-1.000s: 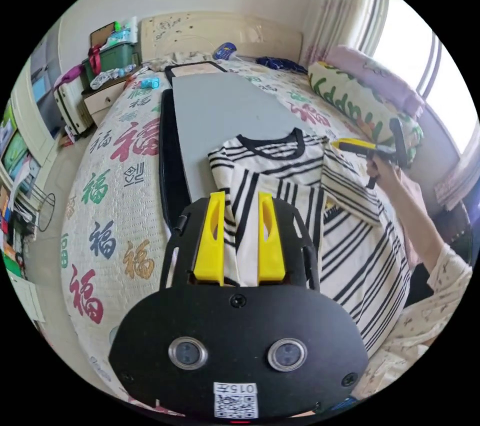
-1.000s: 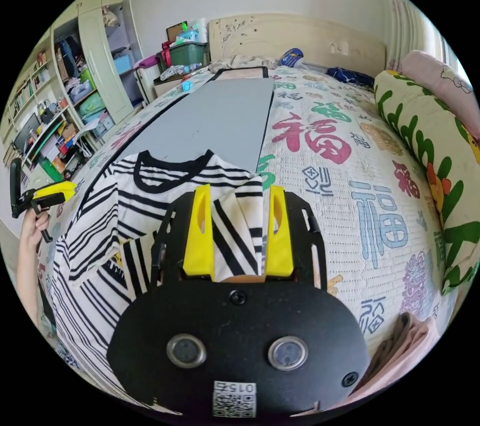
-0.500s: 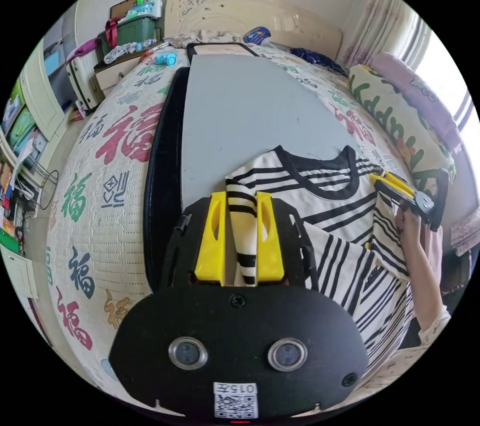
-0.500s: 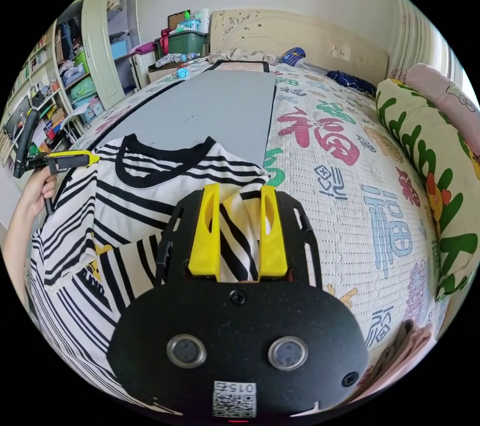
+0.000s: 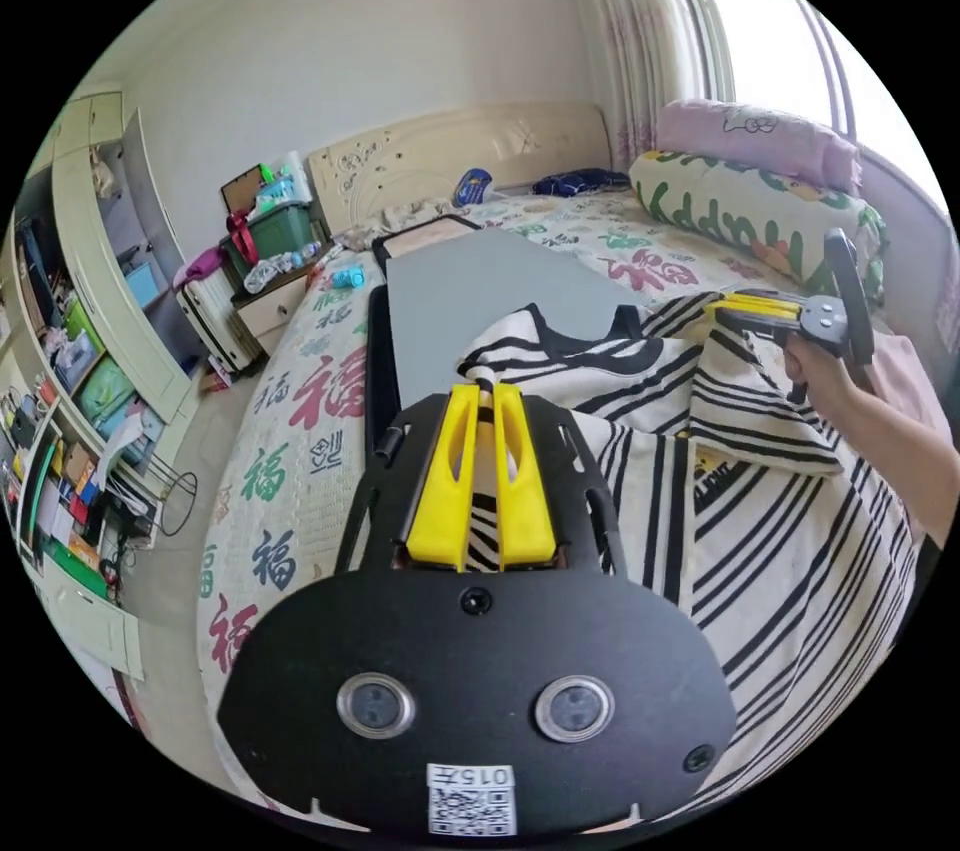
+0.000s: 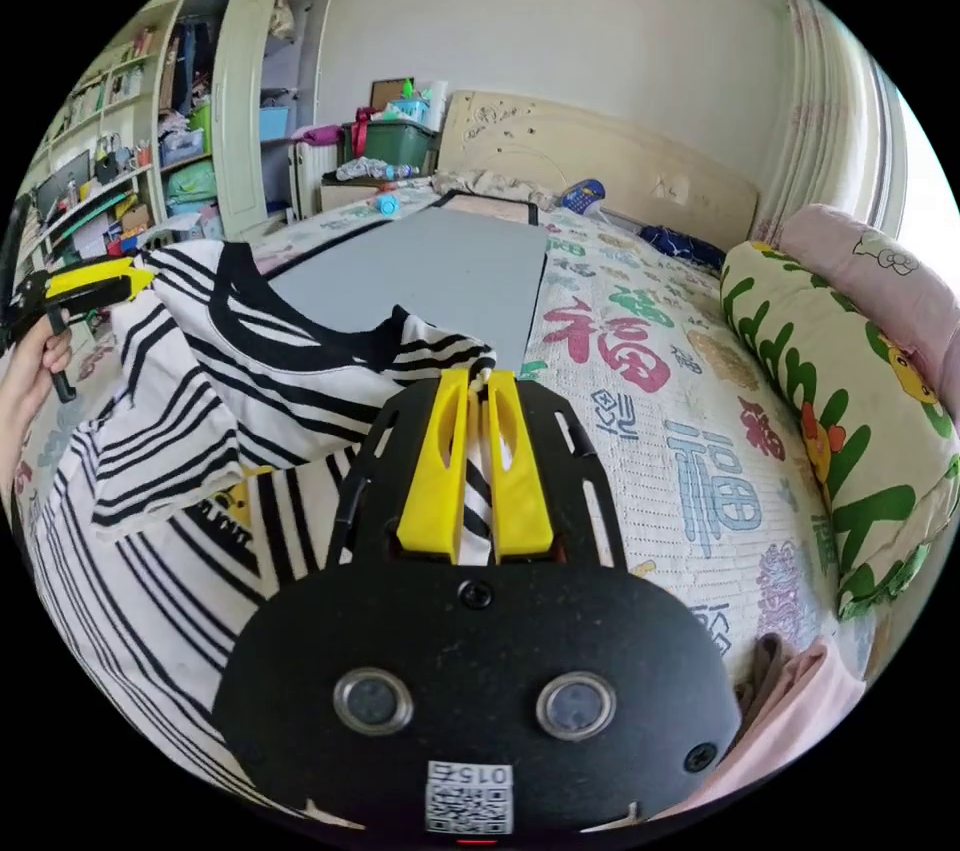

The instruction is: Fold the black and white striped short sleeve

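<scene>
1. Left hand-held gripper (image 5: 482, 391): yellow jaws drawn nearly together, both pressing on a bunched shoulder edge of the striped shirt (image 5: 740, 491). It is also seen in the right gripper view (image 6: 140, 276), at the far side of the garment, with a person's hand (image 6: 35, 361) on its grip.
2. Right hand-held gripper (image 6: 480, 381): yellow jaws almost closed, pinching a gathered fold of the striped shirt (image 6: 200, 451) at the other shoulder. In the left gripper view it appears (image 5: 725, 309) at the garment's far edge, held by a hand (image 5: 815, 376) with a bare forearm behind it.
3. Striped shirt: black and white, short-sleeved, black collar band. Its top edge is raised between the two grippers and sags at the neckline; the body slopes down toward the near edge of the bed. One short sleeve lies folded inward over the front, partly covering a yellow print.
4. Grey board (image 5: 470, 281): flat on the bed, beyond the shirt's collar; dark rim along one side.
5. Bed cover (image 6: 700, 451): cream, quilted, printed with large coloured characters.
6. Rolled bedding (image 6: 840, 391): white with green lettering, lying along the bed's side; a pink roll (image 6: 880, 271) rests above it.
7. Headboard (image 5: 450, 151): cream, against the far wall.
8. Cupboard shelving (image 6: 120, 161): pale, crowded with assorted items, beside the bed.
</scene>
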### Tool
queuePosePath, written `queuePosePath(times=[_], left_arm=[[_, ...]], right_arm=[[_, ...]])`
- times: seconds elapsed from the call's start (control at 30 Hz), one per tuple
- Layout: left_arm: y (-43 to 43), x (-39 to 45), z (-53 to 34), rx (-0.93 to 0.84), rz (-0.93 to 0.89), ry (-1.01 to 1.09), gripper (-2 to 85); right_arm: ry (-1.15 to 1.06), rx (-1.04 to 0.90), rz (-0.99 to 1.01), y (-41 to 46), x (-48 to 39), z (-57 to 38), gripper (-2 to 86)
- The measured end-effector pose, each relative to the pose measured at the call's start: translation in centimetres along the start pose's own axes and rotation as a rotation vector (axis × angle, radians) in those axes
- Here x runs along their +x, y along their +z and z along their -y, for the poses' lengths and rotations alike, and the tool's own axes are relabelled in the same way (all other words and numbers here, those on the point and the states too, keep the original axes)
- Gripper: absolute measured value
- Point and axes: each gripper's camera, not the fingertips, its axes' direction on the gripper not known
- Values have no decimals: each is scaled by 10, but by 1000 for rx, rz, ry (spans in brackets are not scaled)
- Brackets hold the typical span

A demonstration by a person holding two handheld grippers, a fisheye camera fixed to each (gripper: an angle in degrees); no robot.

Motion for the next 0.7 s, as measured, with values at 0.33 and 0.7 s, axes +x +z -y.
queuePosePath(times=[0.33,0.7], left_arm=[[-279,63,-289,121,-136,174,17],[-326,100,-531,104,-215,-201,26]], right_arm=[[-215,220,441,-424,2,-229,43],[-162,30,367,-503,1,-335,7]])
